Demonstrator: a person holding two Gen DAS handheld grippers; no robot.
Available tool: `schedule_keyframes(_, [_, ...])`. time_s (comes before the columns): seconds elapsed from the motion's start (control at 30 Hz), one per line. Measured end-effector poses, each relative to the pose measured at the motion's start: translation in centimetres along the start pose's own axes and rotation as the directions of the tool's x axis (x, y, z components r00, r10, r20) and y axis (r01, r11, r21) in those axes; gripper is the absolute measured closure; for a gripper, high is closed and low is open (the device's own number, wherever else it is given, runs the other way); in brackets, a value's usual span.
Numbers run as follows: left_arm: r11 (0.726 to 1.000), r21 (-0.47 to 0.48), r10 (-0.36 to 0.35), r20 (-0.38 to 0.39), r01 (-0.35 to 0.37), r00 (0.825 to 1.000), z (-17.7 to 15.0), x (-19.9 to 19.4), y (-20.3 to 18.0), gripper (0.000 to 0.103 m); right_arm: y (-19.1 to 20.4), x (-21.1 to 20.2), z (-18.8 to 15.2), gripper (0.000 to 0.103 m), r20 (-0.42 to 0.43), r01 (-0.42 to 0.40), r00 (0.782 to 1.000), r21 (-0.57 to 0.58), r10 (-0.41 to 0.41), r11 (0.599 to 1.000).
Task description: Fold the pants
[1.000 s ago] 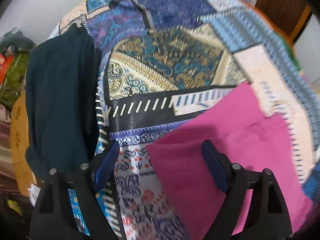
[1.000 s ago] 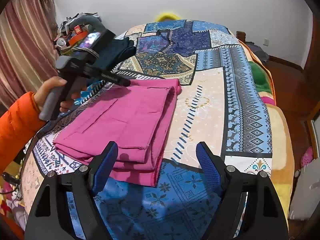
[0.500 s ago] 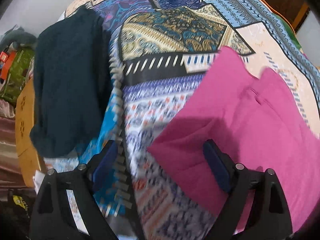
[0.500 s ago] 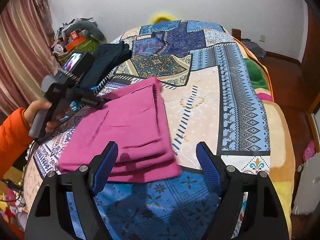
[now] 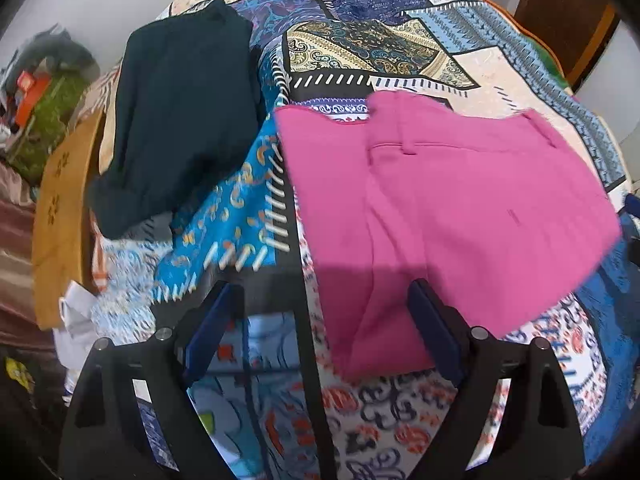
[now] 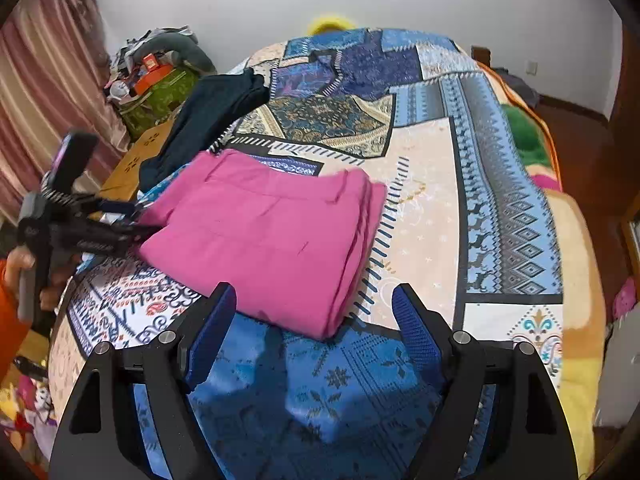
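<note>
The pink pants [image 6: 272,236] lie folded in a flat stack on the patterned bedspread [image 6: 432,184]. They also show in the left wrist view [image 5: 448,208], right of centre. My left gripper [image 5: 324,320] is open and empty, just off the stack's near left edge; it shows in the right wrist view [image 6: 132,220] at the pants' left side. My right gripper [image 6: 312,320] is open and empty, hovering just before the stack's near edge.
A dark folded garment [image 5: 180,112] lies at the bed's left edge, also in the right wrist view [image 6: 208,120]. A wooden stool [image 6: 132,164] and a cluttered green box [image 6: 160,92] stand left of the bed. A curtain [image 6: 44,92] hangs far left.
The left gripper has drawn back from over the pants to their left edge. The pants stack has shifted and turned on the bed. The right gripper stayed open over the near edge.
</note>
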State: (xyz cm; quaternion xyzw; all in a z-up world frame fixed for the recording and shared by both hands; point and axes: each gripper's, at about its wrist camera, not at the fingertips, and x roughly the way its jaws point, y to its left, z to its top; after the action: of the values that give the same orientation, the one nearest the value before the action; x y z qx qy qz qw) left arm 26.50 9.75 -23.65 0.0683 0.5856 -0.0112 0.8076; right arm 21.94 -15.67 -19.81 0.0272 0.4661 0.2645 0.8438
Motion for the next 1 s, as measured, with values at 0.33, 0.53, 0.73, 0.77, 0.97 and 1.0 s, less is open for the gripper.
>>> schedule_keyframes(0.33, [1.000,-0.018,-0.024,0.060,0.025,0.998,-1.2,-0.9,0.7,0.035,-0.2,3.1,1.1,0.057,-0.076,-0.007,0.997,-0.023,0.006,1.000])
schedule_keyframes(0.53, [0.998,-0.066,-0.006,0.067,0.011,0.998,-2.4,-0.8,2.2,0.049,-0.8,4.3,0.6,0.064,-0.130,-0.034,0.991,-0.016,0.032,0.999])
schedule_keyframes(0.73, [0.999,-0.045,0.027,0.069,-0.024,0.997,-2.4,-1.6,2.4,0.049,-0.7,4.2,0.6,0.064,-0.150,-0.031,0.988,-0.034,0.025,0.999])
schedule_keyframes(0.77, [0.999,-0.038,0.034,0.076,-0.032,0.996,-2.2,-2.0,2.4,0.049,-0.6,4.0,0.8,0.064,-0.153,-0.027,0.988,-0.046,0.020,0.999])
schedule_keyframes(0.97, [0.999,-0.030,0.029,0.187,-0.024,0.982,0.0,-5.3,2.5,0.049,0.0,1.8,2.9,0.052,-0.097,0.002,0.995,-0.088,-0.010,0.996])
schedule_keyframes(1.0, [0.999,-0.030,0.020,0.198,-0.014,0.980,0.4,-5.7,2.3,0.049,0.2,1.5,3.4,0.050,-0.079,0.000,0.997,-0.098,-0.007,0.995])
